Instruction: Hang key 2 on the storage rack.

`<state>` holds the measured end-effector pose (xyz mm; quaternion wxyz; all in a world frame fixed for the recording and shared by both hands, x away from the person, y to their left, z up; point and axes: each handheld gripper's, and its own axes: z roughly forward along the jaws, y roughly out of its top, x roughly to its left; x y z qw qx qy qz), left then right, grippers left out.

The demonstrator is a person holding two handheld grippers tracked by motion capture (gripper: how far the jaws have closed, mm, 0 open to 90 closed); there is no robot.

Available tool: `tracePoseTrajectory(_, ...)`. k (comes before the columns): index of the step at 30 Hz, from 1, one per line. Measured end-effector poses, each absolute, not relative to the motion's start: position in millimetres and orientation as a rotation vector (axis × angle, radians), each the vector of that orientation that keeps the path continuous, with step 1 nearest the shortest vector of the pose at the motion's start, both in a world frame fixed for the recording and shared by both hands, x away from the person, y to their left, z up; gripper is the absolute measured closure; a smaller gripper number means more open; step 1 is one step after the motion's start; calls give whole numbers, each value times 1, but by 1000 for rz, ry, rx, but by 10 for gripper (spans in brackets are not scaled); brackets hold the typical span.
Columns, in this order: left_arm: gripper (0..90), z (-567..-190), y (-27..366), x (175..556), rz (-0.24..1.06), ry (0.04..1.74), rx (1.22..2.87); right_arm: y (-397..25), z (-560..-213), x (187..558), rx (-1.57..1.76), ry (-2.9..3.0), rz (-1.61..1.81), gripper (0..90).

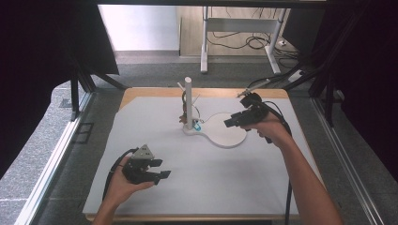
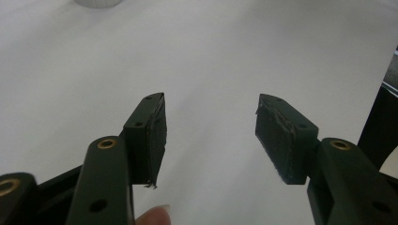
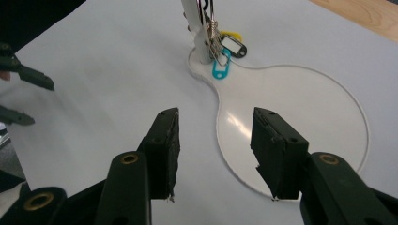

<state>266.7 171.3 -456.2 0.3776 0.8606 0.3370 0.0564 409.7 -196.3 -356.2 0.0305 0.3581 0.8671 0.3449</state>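
High view: white mat covers the table. A white stand with a post and side pegs sits near the far middle, its flat base spreading into a round plate to the right. Key tags hang low on the post, just above the base. Right gripper hovers over the round plate, aimed left toward the post, jaws apart. Left gripper is at the near left over bare mat, well apart from the stand, jaws apart, holding nothing.

Left gripper view: left gripper wide apart over plain mat, nothing between the jaws. A fingertip shows at the bottom edge.

Right gripper view: right gripper parted and empty, above the edge of the base. Ahead, blue tag, black tag and yellow tag hang on metal rings at the foot of the post. Left gripper's jaws show at the far left.
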Motion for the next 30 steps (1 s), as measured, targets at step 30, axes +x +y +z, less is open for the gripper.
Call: tracePoseTrajectory(30, 435, -462, 165, 267, 151, 901, 2237, -305, -457, 315, 1257, 2394, 1240, 499)
